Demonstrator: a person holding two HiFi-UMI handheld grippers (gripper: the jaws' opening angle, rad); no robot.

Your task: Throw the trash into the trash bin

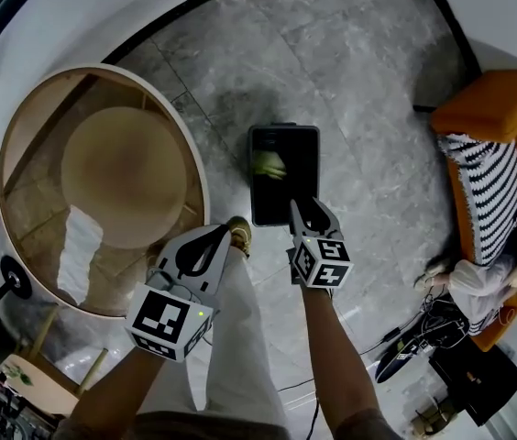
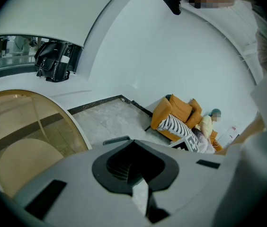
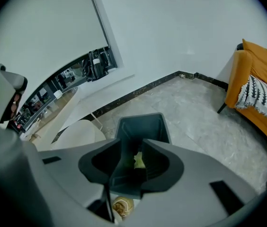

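Closest to camera is grey left tool (image 1: 219, 238) w/ its black-and-white marker cube, held low over person's white trouser leg (image 1: 240, 337). Its jaws are clenched together and nothing is btw. them. Grey right tool (image 3: 132, 143) is further fwd, pointing steeply down at dark rectangular plastic trash bin (image 1: 284, 129) on grey marble floor (image 1: 368, 108). Its jaws are released, standing apart, and hold nothing: in right gripper view only the bin's mouth shows in the gap.

Task's thing, a crumpled yellow-green piece of trash (image 1: 269, 163), lies inside the bin, toward the far left corner in head view, well apart from both tools. So the throw looks done, in my judgement.

Handling: the piece seems light and soft, prob. paper or a leaf-like scrap; I cannot tell which. It should crush easily and not slip much. If it must be taken again, best place is across the thick middle of the crumple, w/ the tips only, not a loose edge, which could tear. Bin itself looks light, so a knock from the tool could tip it. Round glass worktop w/ pale wood rim (image 1: 190, 149) stands near the bin's left, not touching.
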